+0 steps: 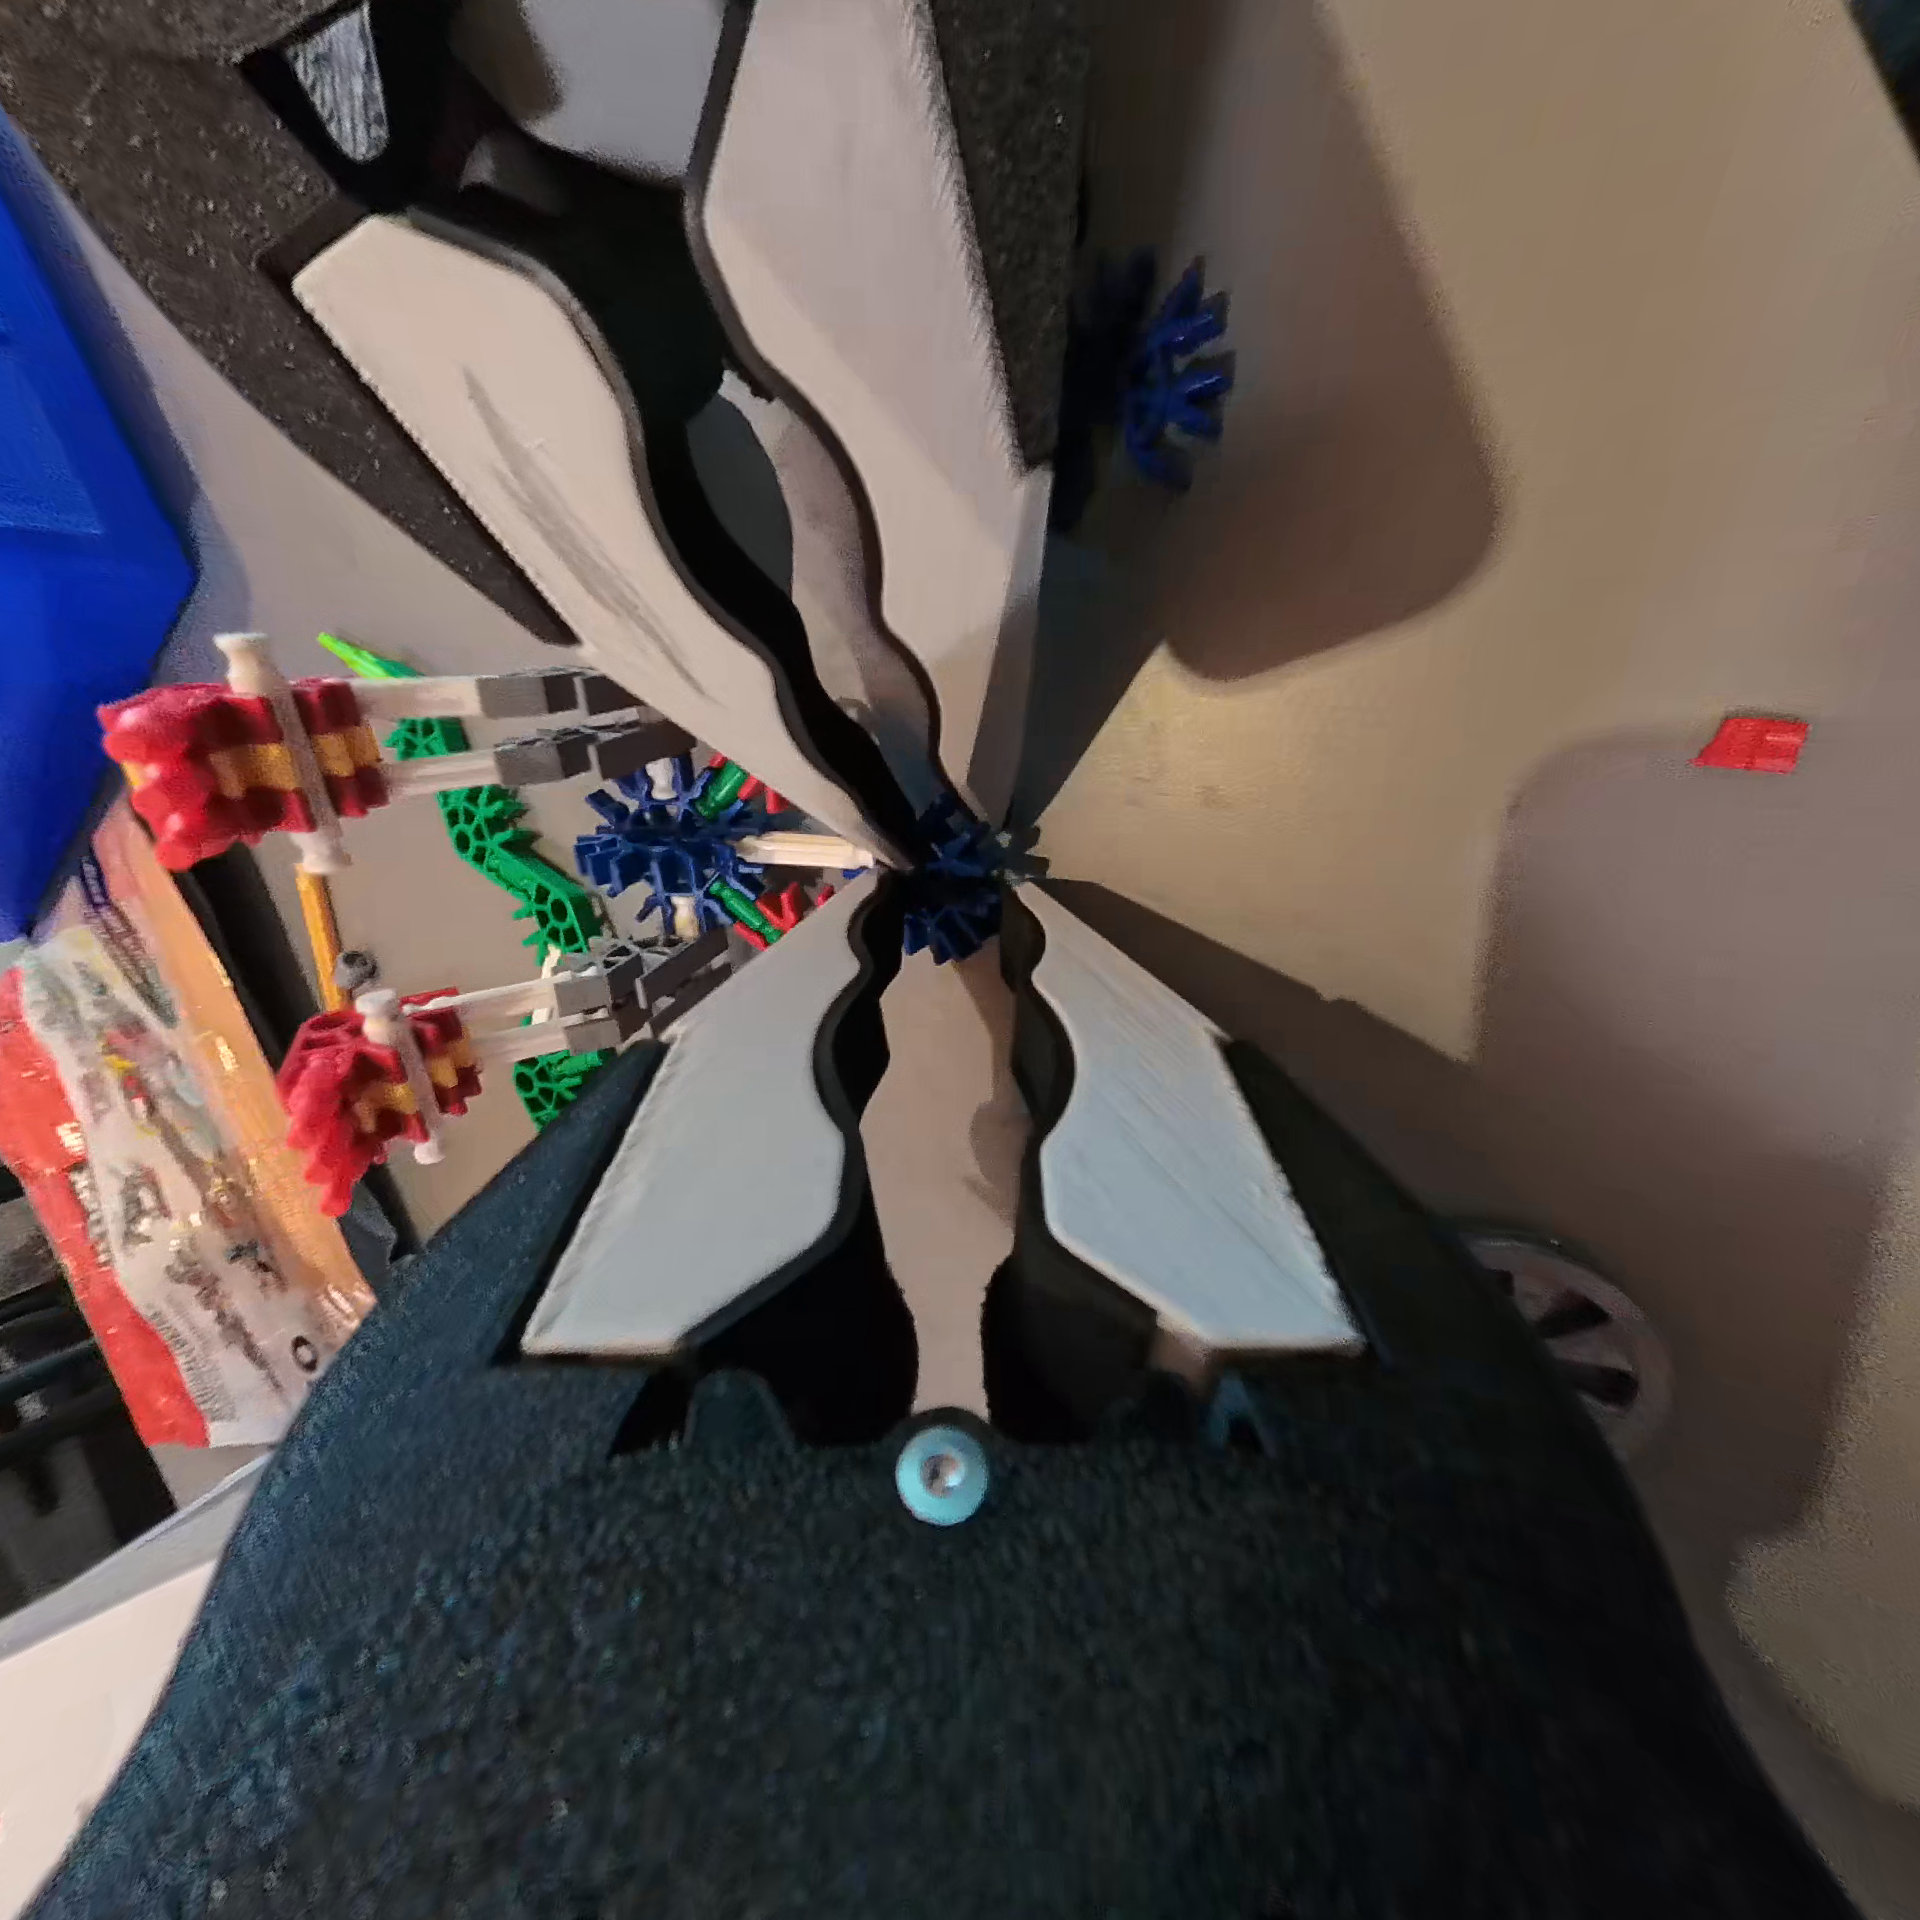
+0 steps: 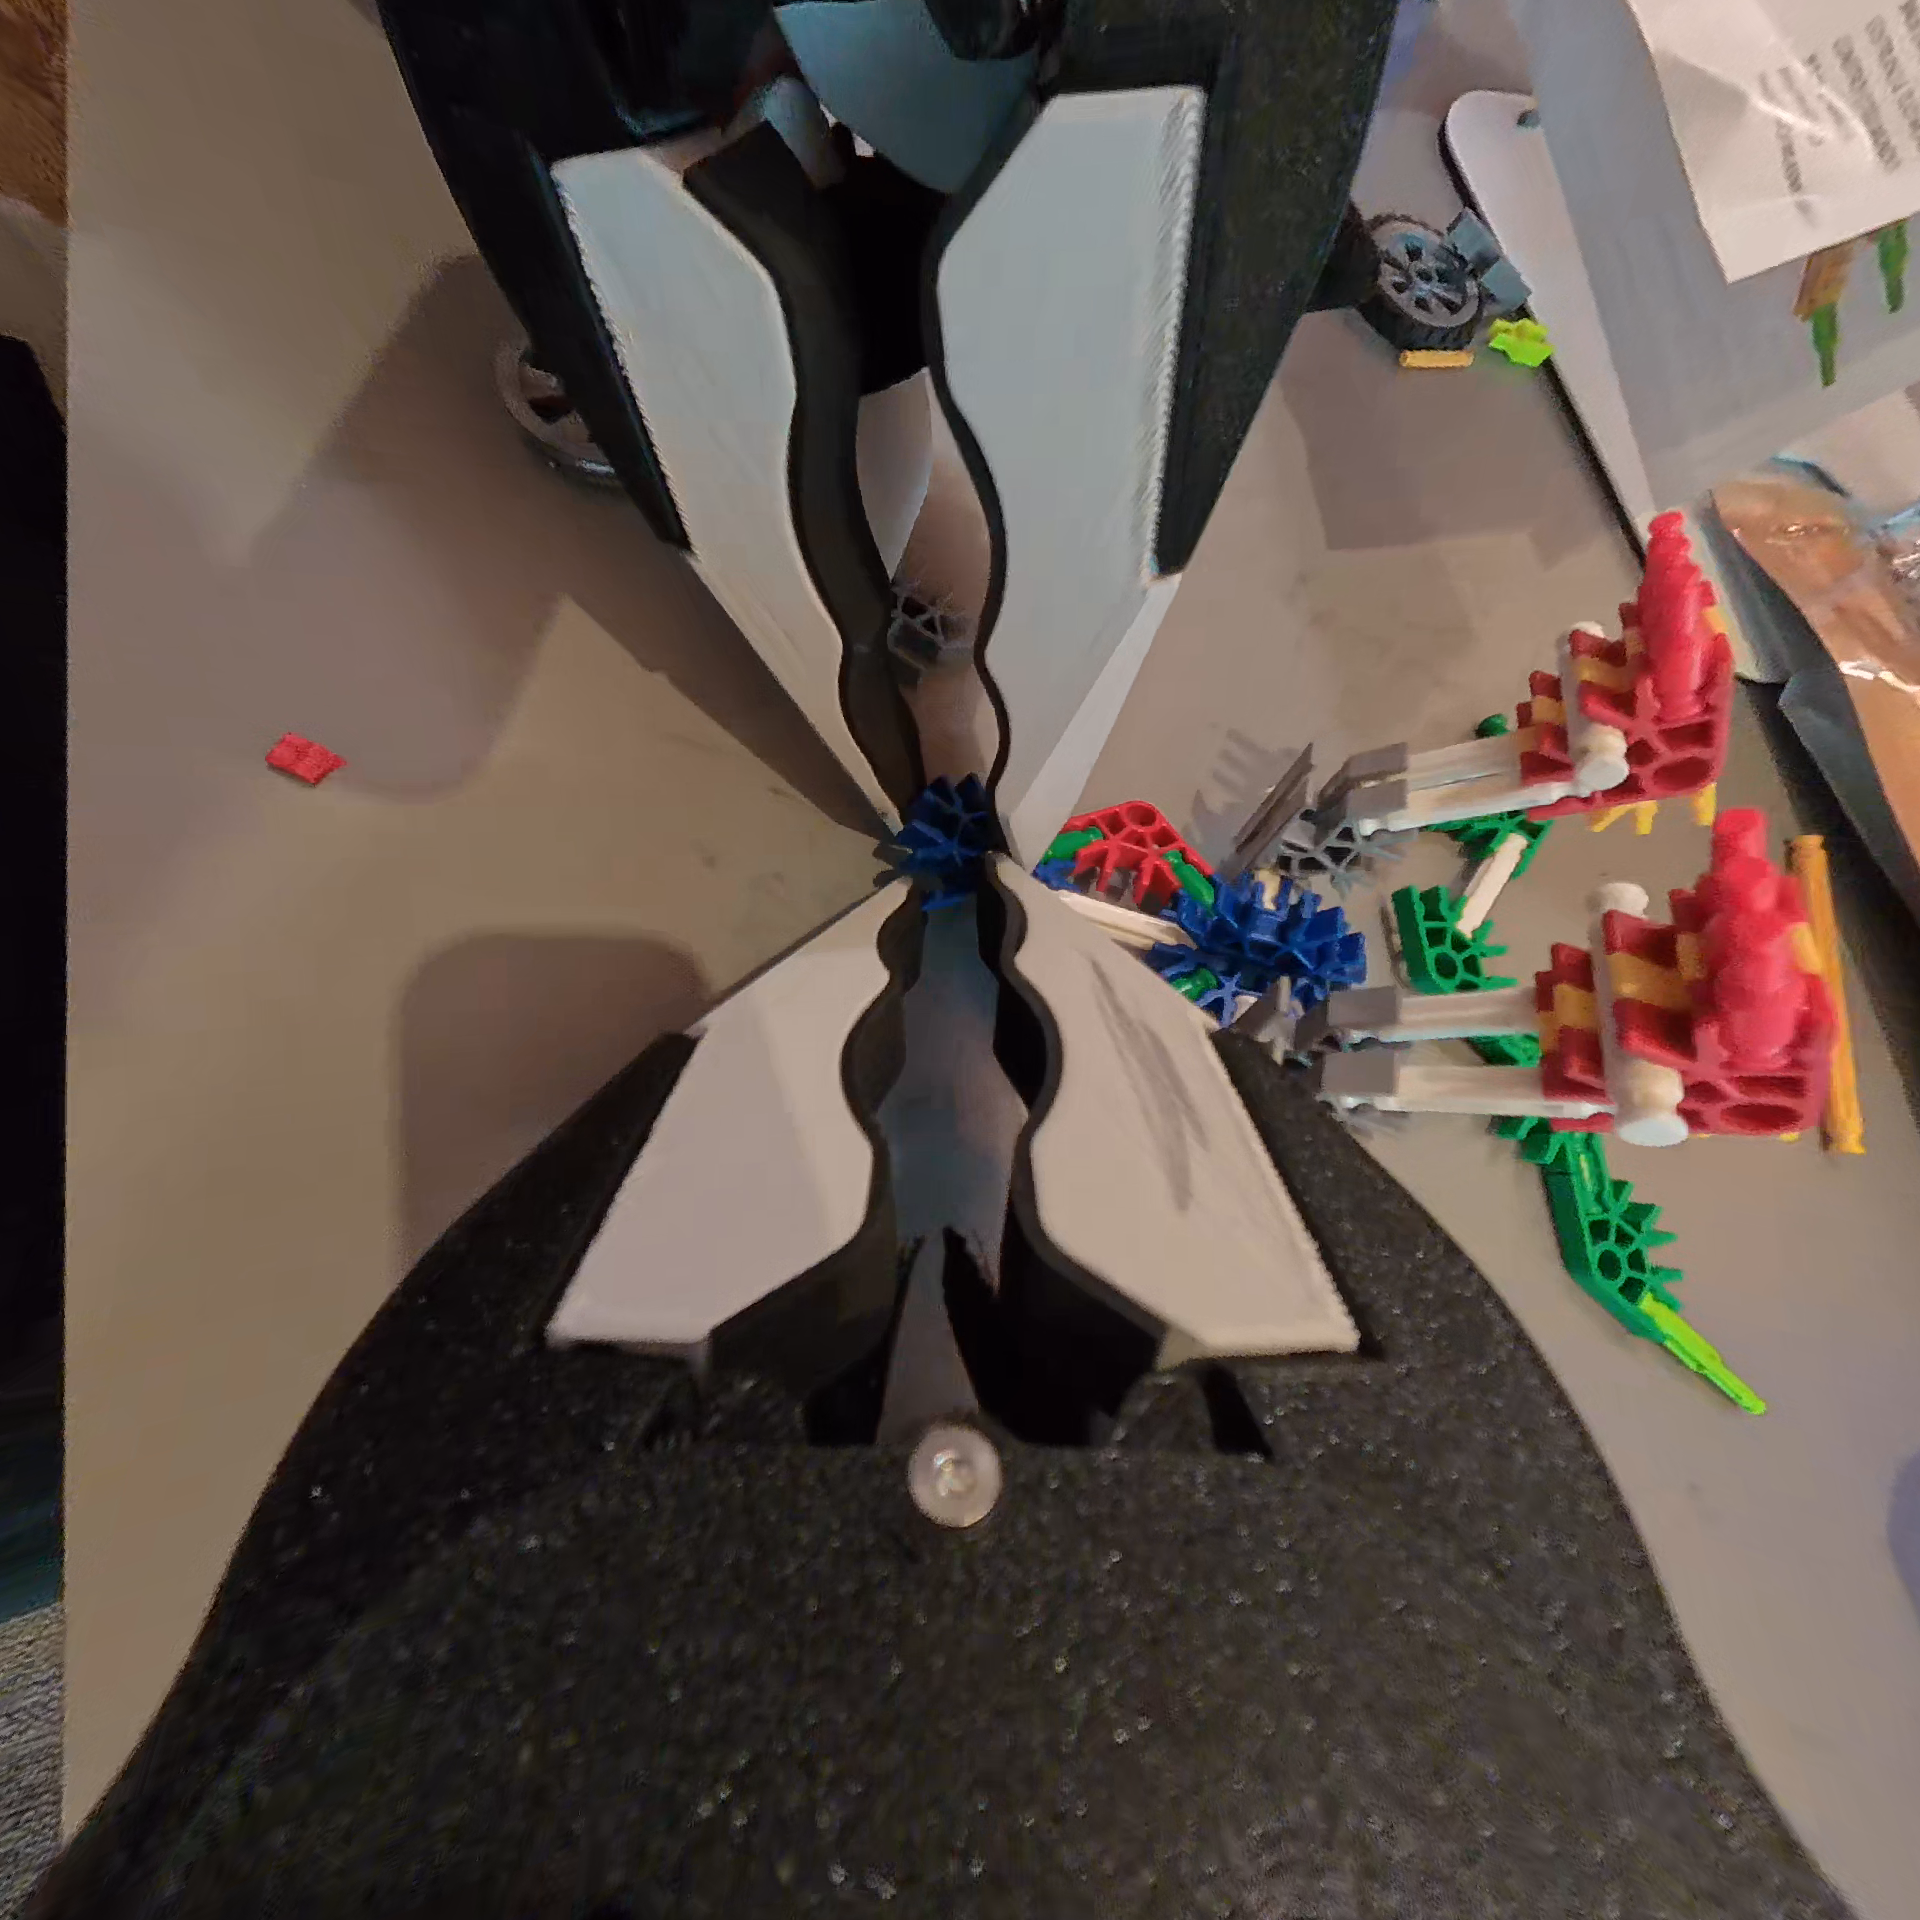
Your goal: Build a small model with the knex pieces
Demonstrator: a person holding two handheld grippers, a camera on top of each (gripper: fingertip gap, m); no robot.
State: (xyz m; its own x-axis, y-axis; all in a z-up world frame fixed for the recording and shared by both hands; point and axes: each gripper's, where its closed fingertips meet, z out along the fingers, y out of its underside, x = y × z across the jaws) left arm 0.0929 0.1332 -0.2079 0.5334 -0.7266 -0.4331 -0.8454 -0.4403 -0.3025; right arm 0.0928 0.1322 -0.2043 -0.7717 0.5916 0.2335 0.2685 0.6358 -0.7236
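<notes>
My two grippers meet tip to tip over a pale table. My left gripper [image 1: 951, 883] is shut on a small blue toothed connector [image 1: 956, 878]. My right gripper [image 2: 940, 862] comes from the opposite side and is shut on the same blue connector [image 2: 940, 842]. A white rod [image 1: 805, 852] runs from the fingertips toward a toy model [image 1: 416, 831] of red, yellow, green, grey and blue snap-together parts. The model also shows in the right wrist view [image 2: 1455, 935], just right of the tips. A grey connector [image 2: 920, 634] shows through the gap between the left fingers.
A second blue connector [image 1: 1174, 374] lies beyond the right gripper. A small red piece [image 1: 1751, 743] [image 2: 303, 756] lies alone. Grey wheels [image 2: 1429, 275] [image 2: 551, 405] sit further back. A blue bin [image 1: 62, 520], a printed package [image 1: 156, 1143], papers [image 2: 1818, 104] and a bag [image 2: 1829, 582] border the table. Both grippers' tips are roughly 20 centimetres from the toy model [image 1: 416, 831].
</notes>
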